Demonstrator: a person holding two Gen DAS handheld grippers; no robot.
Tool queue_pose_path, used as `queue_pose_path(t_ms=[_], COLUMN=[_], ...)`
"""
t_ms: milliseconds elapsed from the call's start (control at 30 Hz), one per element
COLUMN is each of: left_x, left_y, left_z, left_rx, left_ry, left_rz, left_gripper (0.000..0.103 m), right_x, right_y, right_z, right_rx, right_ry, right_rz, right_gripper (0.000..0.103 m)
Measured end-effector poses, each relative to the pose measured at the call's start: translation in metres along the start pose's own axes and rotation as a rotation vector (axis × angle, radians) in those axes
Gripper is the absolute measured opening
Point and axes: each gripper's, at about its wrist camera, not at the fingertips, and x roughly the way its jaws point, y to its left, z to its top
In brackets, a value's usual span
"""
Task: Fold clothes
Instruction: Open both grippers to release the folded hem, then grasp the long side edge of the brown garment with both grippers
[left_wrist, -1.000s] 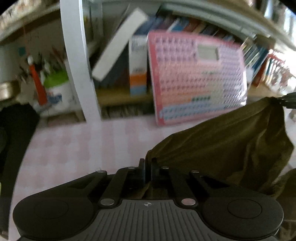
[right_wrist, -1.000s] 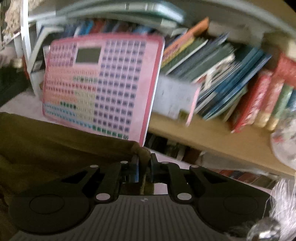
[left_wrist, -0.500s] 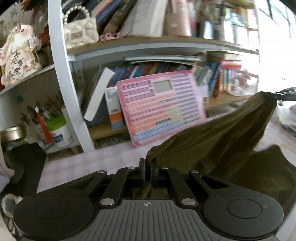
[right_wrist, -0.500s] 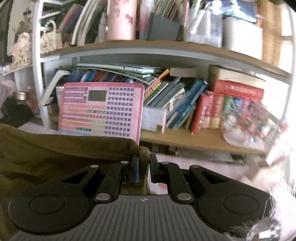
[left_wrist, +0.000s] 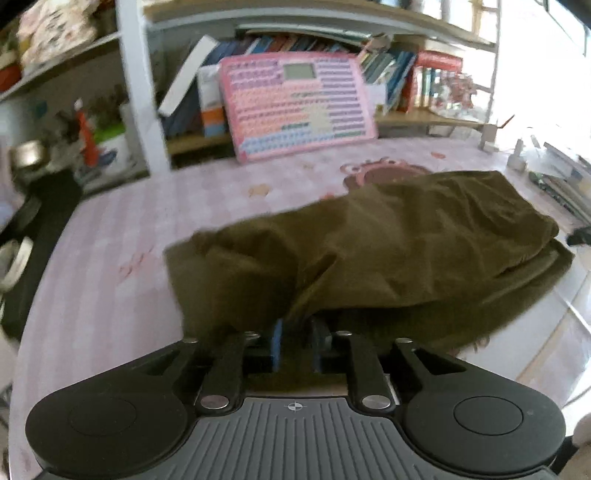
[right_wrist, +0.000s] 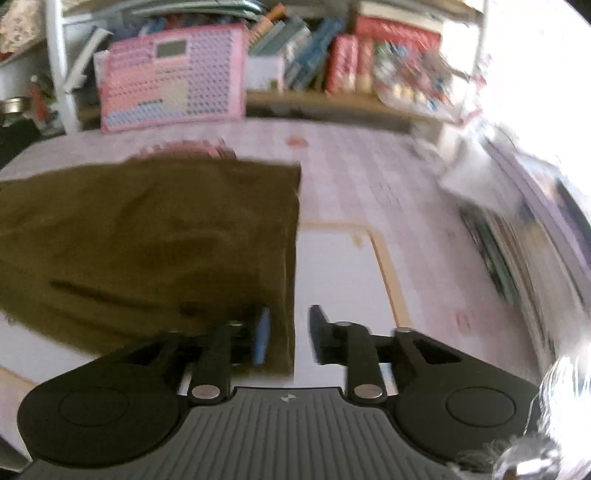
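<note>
Table: a pink checked tablecloth (left_wrist: 110, 266) with cartoon prints covers the top; in the right wrist view the cloth (right_wrist: 369, 177) runs from 9 to 3 o'clock, with a white panel edged in tan at centre.
Shelving: white-framed shelves (left_wrist: 136, 74) stand along the far edge at 12 o'clock, packed with books (right_wrist: 314, 62).
Garment: an olive-green garment (left_wrist: 388, 251) lies on the table, folded over itself in loose wrinkles, filling the left wrist view from centre out to 3 o'clock; in the right wrist view the same garment (right_wrist: 147, 240) spreads from centre to 9 o'clock, its straight side edge running down toward 6 o'clock.
Pink board: a pink keypad-style toy board (left_wrist: 295, 103) with a small grey screen leans on the shelf at 12 o'clock, well apart from the garment.
Left gripper: the left gripper (left_wrist: 297, 343) at 6 o'clock has its jaws opening, a narrow gap, the garment's near hem just ahead of and between the tips.
Right gripper: the right gripper (right_wrist: 286, 336) at 6 o'clock has its jaws opening, a moderate gap; the garment's side edge lies between them, not pinched.
</note>
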Motion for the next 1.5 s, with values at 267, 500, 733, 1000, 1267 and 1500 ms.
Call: queue_pose_path(t_ms=[267, 500, 733, 1000, 1267, 1500], left_x=[-0.009, 0.017, 0.054, 0.052, 0.06, -0.002], left_y=[0.048, 0.069, 0.074, 0.082, 0.093, 0.1], left_z=[-0.03, -0.047, -0.049, -0.024, 0.012, 0.072], left_rx=[-0.638, -1.181, -1.466, -1.455, -1.351, -1.115], left_ry=[0.023, -0.035, -0.044, -0.089, -0.133, -0.409], left_rz=[-0.122, -0.333, -0.337, -0.264, -0.269, -0.428], left_gripper=[0.029, 0.064, 0.065, 0.043, 0.004, 0.003], right_x=[-0.022, 0.007, 0.043, 0.051, 0.068, -0.018], right_y=[-0.001, -0.023, -0.038, -0.059, -0.061, -0.071], right_z=[-0.014, -0.005, 0.001, 0.005, 0.042, 0.139], right_rx=[0.338, 0.915, 1.128, 1.233, 1.159, 0.922], right_ry=[0.09, 0.107, 0.143, 0.137, 0.131, -0.291], right_rz=[0.133, 0.315, 0.301, 0.311, 0.329, 0.522], right_gripper=[0.051, 0.052, 0.047, 0.038, 0.004, 0.003])
